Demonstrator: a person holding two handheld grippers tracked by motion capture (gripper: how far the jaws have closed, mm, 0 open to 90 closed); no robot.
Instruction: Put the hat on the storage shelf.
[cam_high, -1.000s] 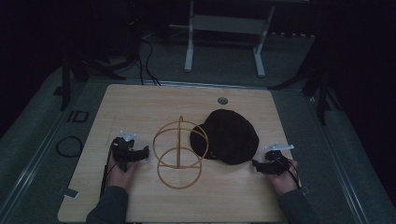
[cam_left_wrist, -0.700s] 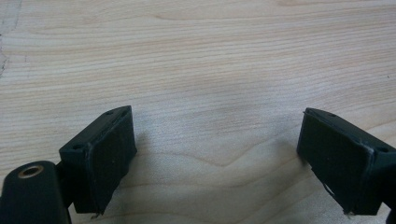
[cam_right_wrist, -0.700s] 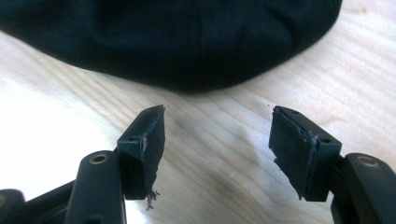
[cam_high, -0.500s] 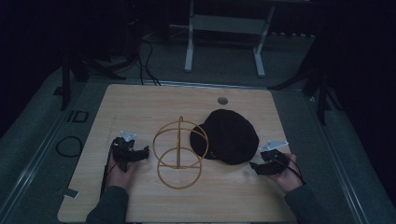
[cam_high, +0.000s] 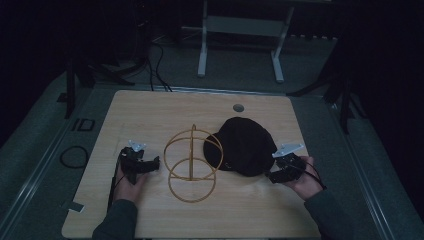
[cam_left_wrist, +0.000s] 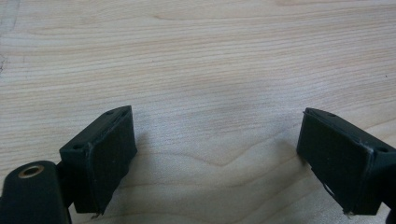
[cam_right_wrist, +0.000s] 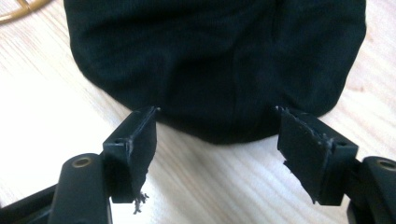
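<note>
Fingers of right gripper (cam_high: 274, 176) gape beside black cap (cam_high: 247, 145)

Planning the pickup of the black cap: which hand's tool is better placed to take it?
Right. The right tool faces the black cap, jaws open near its edge; the left tool sits beyond the wire stand.

Table layout, high view.
Wire stand (cam_high: 192, 163) sits centre of the table (cam_high: 150, 110); cap (cam_high: 245, 145) lies touching its right side. Left gripper (cam_high: 142, 164) lower left, right gripper (cam_high: 280, 172) lower right.
</note>
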